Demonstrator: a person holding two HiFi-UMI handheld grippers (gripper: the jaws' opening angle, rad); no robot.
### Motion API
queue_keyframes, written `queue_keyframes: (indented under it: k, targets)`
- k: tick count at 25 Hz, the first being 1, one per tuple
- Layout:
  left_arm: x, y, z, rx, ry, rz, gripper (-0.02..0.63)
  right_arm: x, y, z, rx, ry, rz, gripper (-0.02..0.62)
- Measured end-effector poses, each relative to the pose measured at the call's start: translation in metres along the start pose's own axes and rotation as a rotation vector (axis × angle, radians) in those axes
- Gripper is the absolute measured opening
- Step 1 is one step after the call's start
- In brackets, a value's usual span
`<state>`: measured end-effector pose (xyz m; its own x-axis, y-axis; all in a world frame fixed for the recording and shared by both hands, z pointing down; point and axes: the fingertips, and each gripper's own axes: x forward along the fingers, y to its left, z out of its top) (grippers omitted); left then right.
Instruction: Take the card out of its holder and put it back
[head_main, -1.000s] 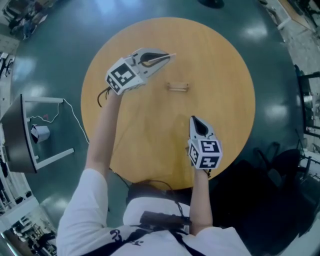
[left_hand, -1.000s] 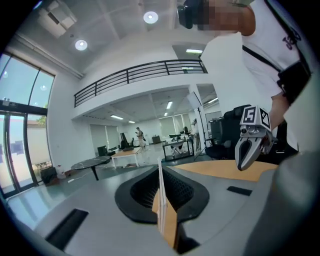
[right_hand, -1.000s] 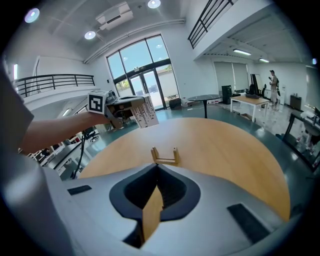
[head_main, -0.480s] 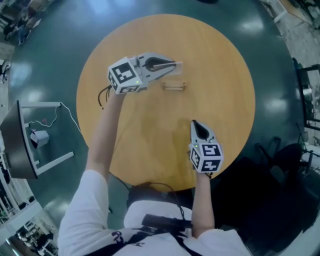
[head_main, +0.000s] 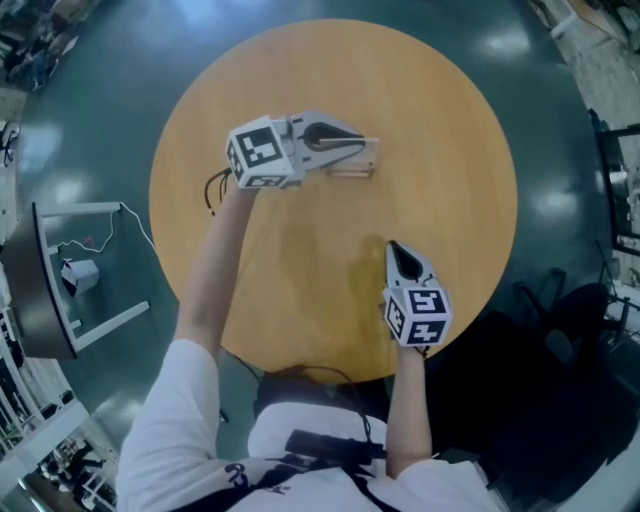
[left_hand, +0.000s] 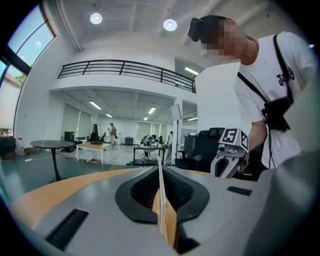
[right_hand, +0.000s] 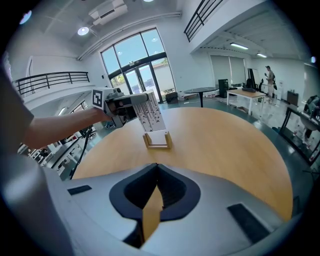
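clamped on the thin white printed card (right_hand: 149, 117), my left gripper (head_main: 358, 142) has swung down to the small wooden holder (right_hand: 157, 140) for reseating.

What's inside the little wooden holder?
The holder looks empty. The card, pinched in the left gripper, hangs right above it. Whether its bottom edge has entered the slot can't be seen.
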<state>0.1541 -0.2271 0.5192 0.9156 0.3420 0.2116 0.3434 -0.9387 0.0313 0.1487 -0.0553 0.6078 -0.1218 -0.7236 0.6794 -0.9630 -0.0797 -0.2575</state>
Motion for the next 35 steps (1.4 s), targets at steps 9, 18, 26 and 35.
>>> queue_keyframes:
  k: [9,18,26,35]
  targets:
    - [0.002,0.000,-0.015,-0.020,0.020,-0.014,0.025,0.007,0.007,0.000,-0.002,0.010,0.012,0.023]
    - [0.010,-0.005,-0.035,-0.036,0.046,-0.033,0.025,0.009,0.005,-0.009,0.013,0.027,0.009,0.023]
    - [0.014,-0.008,-0.048,-0.036,0.052,-0.036,0.025,0.012,0.000,-0.009,0.051,0.024,0.007,0.023]
    - [0.019,-0.008,-0.050,-0.054,0.025,-0.052,0.026,0.018,0.006,-0.003,0.056,0.016,0.012,0.023]
